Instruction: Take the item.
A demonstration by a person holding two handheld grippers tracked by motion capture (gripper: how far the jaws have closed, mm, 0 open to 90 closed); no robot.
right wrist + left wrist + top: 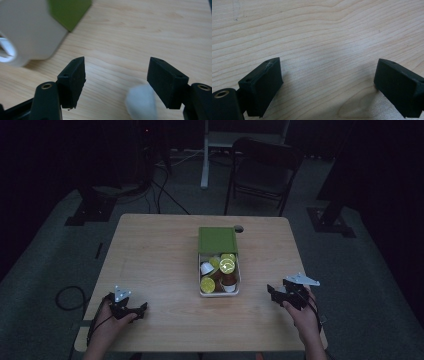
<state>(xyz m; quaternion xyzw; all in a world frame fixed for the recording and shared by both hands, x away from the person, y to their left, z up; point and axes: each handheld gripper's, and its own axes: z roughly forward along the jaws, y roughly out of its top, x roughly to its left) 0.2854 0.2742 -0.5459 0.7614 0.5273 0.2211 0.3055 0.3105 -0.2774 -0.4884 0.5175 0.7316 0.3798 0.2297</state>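
Note:
A white box (219, 294) stands in the middle of the wooden table (155, 255), its green lid (217, 240) slid toward the far side. Inside lie several coffee capsules (227, 265), yellow-topped, white and brown. My left gripper (141, 309) rests at the table's front left, open over bare wood (327, 82). My right gripper (272, 293) hovers to the right of the box, open (116, 80). In the right gripper view the box wall (30, 32) and lid (68, 11) sit at the upper left. A white fluffy ball (141, 102) lies on the table below, close by the right-hand jaw, not gripped.
A small dark object (239, 228) lies by the lid's far right corner. A folding chair (262, 170) and a white stand (205, 155) are beyond the table. A cable loop (67, 297) lies on the floor at the left.

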